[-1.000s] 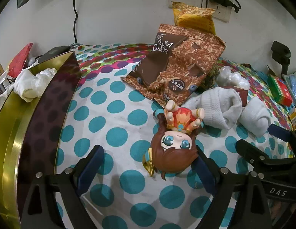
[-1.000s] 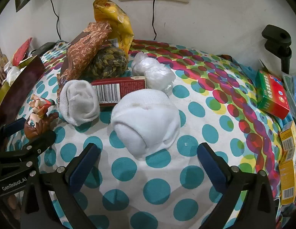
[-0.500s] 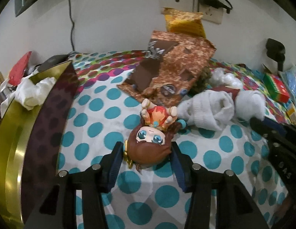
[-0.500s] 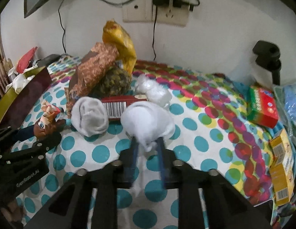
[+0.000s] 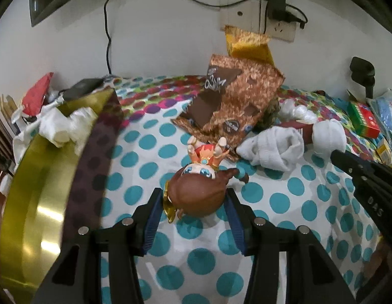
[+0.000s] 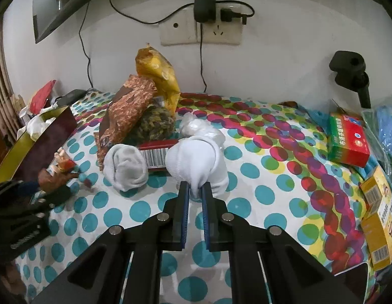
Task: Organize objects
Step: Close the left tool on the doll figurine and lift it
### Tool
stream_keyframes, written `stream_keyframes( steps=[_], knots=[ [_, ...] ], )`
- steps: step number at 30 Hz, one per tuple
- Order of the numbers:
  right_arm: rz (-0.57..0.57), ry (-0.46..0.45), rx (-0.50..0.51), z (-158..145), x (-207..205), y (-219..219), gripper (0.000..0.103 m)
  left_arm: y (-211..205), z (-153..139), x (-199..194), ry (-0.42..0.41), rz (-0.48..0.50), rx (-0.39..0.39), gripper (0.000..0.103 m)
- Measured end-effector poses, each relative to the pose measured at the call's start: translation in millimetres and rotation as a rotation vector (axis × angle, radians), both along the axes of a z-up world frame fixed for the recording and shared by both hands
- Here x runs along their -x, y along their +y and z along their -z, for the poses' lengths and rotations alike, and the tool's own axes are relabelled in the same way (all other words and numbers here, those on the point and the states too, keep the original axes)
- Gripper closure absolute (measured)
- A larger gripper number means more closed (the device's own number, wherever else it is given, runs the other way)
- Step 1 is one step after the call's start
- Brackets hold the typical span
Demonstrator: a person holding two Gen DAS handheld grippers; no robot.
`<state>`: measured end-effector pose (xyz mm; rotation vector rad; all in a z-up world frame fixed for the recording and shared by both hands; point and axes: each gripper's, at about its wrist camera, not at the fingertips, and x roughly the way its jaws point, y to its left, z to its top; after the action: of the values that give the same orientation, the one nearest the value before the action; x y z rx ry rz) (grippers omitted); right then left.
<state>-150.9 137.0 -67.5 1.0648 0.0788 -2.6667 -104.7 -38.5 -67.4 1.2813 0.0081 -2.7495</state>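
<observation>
Now that both sets of jaws have closed from the wide stance of a second ago, each tool carries a load. The left gripper (image 5: 193, 200) clamps the brown head of the doll figure (image 5: 198, 187), near the middle of the dotted cloth (image 5: 150, 162), right of the gold box (image 5: 34, 197). The right gripper (image 6: 195, 190) is pinched nearly flat on a fold of the rolled white sock (image 6: 196, 159), just right of a second sock (image 6: 126, 167). Both items appear slightly raised. Judged next step: carry each to its storage place, probably the gold box.

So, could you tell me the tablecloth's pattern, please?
Teal dots on white tablecloth, clearest in left wrist view.
</observation>
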Motion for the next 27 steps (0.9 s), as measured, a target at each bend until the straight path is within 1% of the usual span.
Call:
stream_keyframes(
  steps=[2, 6, 8, 12, 13, 14, 15, 17, 18, 19, 21, 22, 24, 25, 26, 27],
  knots=[
    [0.007, 0.004, -0.004, 0, 0, 0, 0.094, -4, -8, -3, 0.003, 0.002, -0.017, 0.053],
    [0.011, 0.006, -0.009, -1, -1, 0, 0.094, -10, -28, -11, 0.013, 0.024, -0.023, 0.055],
    [0.016, 0.008, -0.009, -2, -1, 1, 0.094, -18, -36, -15, 0.008, 0.033, -0.063, 0.056],
    [0.023, 0.003, 0.000, -2, 0, 3, 0.094, -32, -49, -23, 0.003, 0.036, -0.080, 0.058],
    [0.022, 0.000, 0.002, -1, 0, 4, 0.094, -35, -51, -24, 0.002, 0.039, -0.080, 0.065],
    [0.025, 0.001, 0.000, -2, 0, 4, 0.094, -40, -56, -26, 0.006, 0.043, -0.097, 0.087],
    [0.025, 0.002, -0.001, -1, 0, 3, 0.094, -45, -59, -26, 0.006, 0.053, -0.121, 0.102],
    [0.020, -0.003, -0.002, -1, 1, 3, 0.094, -53, -66, -25, -0.003, 0.067, -0.164, 0.103],
    [0.021, -0.001, -0.004, -1, 0, 3, 0.094, -57, -70, -26, 0.012, 0.069, -0.174, 0.103],
    [0.020, -0.001, -0.003, -1, 0, 3, 0.094, -60, -73, -26, 0.022, 0.062, -0.158, 0.103],
    [0.024, -0.006, 0.003, -1, 0, 4, 0.094, -61, -74, -23, 0.006, 0.078, -0.149, 0.103],
    [0.025, -0.008, 0.008, -1, 0, 4, 0.094, -63, -73, -24, 0.004, 0.070, -0.145, 0.101],
    [0.026, -0.012, 0.015, -1, 1, 5, 0.094, -62, -67, -23, -0.019, 0.049, -0.128, 0.079],
    [0.028, -0.014, 0.018, -1, 1, 6, 0.094, -61, -63, -22, -0.025, 0.035, -0.116, 0.060],
    [0.026, -0.016, 0.021, -1, 1, 6, 0.094, -61, -60, -22, -0.024, 0.020, -0.108, 0.051],
    [0.026, -0.017, 0.023, -1, 2, 6, 0.094, -58, -55, -22, -0.029, 0.021, -0.102, 0.051]
  ],
)
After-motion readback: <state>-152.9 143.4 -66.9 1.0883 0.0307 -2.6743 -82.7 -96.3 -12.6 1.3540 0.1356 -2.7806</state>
